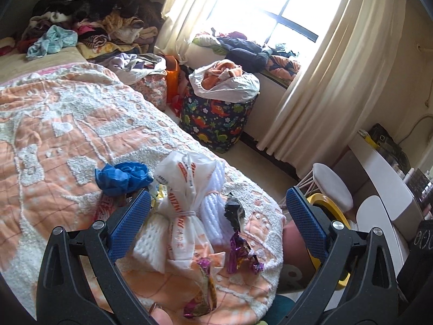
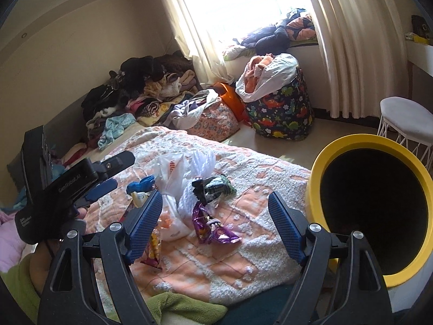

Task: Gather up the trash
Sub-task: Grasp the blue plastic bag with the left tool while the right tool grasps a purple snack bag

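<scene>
Hovering over a bed corner strewn with litter, the left gripper (image 1: 218, 210) and the right gripper (image 2: 215, 218) both stand with fingers spread wide and nothing between the pads. The trash lies in a loose cluster on the orange-and-white quilt (image 1: 54, 124): a knotted white plastic bag (image 1: 186, 189) with orange print, a crumpled blue wrapper (image 1: 123, 176) just beside it, a purple foil wrapper (image 2: 211, 227) nearer the bed's edge, a dark green-and-black snack packet (image 2: 216, 185), and a yellow-and-purple packet (image 1: 204, 289) closest to the left camera. A yellow-rimmed bin (image 2: 379, 189), its dark mouth tilted toward the right wrist camera, sits just off the quilt's corner. The left gripper's black body shows at the left of the right wrist view, held above the quilt. Farther back, a heap of clothes (image 1: 89, 16) covers the bed's far end, and a dinosaur-print hamper (image 2: 281, 111) stands near the curtained window (image 1: 259, 8), with a white stool (image 2: 406, 119) close by.
</scene>
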The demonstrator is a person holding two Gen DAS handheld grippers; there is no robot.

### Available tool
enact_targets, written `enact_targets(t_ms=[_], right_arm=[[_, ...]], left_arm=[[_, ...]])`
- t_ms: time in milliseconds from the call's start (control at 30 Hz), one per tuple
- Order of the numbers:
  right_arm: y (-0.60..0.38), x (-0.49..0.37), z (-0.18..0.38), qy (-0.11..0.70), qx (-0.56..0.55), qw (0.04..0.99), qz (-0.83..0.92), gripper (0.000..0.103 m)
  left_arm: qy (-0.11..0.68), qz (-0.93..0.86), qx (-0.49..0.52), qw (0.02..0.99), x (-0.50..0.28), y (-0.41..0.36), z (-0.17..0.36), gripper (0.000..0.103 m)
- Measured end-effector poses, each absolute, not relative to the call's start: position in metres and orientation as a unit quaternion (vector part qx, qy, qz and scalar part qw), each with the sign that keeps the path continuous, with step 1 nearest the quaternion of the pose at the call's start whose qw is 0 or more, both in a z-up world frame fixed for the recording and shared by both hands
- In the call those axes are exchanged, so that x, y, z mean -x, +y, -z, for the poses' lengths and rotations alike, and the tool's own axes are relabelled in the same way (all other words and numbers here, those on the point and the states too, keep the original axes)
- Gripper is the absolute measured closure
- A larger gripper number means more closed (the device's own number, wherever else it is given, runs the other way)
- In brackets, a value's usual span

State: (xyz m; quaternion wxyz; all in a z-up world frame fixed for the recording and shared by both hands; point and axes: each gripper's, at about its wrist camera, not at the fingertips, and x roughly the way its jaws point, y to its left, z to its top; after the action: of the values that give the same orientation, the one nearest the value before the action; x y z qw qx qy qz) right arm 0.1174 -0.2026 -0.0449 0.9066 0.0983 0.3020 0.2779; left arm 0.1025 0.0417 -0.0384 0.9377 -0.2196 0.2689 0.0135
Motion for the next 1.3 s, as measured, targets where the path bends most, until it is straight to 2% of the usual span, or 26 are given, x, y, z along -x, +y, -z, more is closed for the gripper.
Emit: enact_targets(t_ms=[533,767,933,1067,1133,1200,1300], right_arm=[[-0.127,-0.09,0.067,0.353,-0.028,0.862,-0.362,0.026],[-0.108,-0.094,0.079,0.371,-0.011,0.85,-0.372,0.03],[-0.094,-0.103,0.091,0.396,-0.002,0.837,-0.378,0.042],[-0.082,-0.108,0.098,0.408,0.006,0.827,-0.386,0.05],[-0.079,-0.11,0.103,0.413,0.009,0.823,-0.39,0.058],[-0.077,-0.11,0.107,0.419,0.009,0.82,-0.391,0.074],[-0.08,-0.111,0.109,0.419,0.001,0.819,-0.392,0.079]], left_arm=[[0.281,-0.066,0.26,0.921,-0.104,0.103,0.063,0.011],[0.291,-0.079,0.284,0.91,-0.115,0.13,0.078,0.011],[0.315,-0.07,0.3,0.898,-0.129,0.139,0.094,0.012],[0.321,-0.069,0.303,0.895,-0.136,0.143,0.1,0.025],[0.324,-0.067,0.307,0.892,-0.138,0.144,0.103,0.032],[0.328,-0.067,0.309,0.89,-0.141,0.144,0.106,0.038],[0.333,-0.066,0.313,0.887,-0.141,0.145,0.11,0.048]])
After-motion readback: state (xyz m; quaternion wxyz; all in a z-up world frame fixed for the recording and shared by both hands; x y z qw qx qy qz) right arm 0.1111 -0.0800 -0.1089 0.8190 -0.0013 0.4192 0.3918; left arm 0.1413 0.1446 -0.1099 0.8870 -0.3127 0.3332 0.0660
